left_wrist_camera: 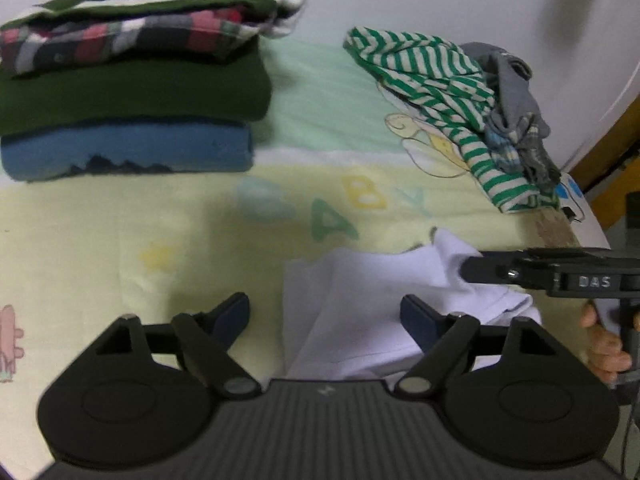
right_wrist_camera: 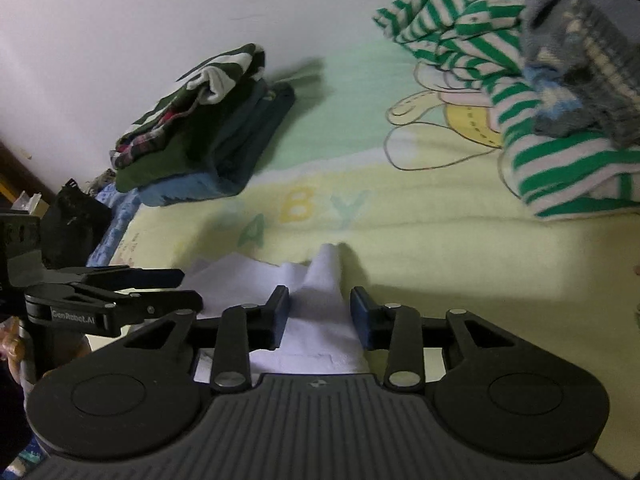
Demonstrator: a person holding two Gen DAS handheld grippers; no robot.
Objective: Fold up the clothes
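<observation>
A white garment (left_wrist_camera: 360,300) lay rumpled on the pale yellow blanket, a neat stack of folded clothes (left_wrist_camera: 128,80) stood far left, and a green-striped top (left_wrist_camera: 440,92) sat heaped with grey pieces (left_wrist_camera: 516,96) far right.

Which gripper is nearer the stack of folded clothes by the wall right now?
Left. The left gripper faces the folded clothes stack across the pale yellow blanket; the right gripper, straddling the white garment, sits farther off.
</observation>
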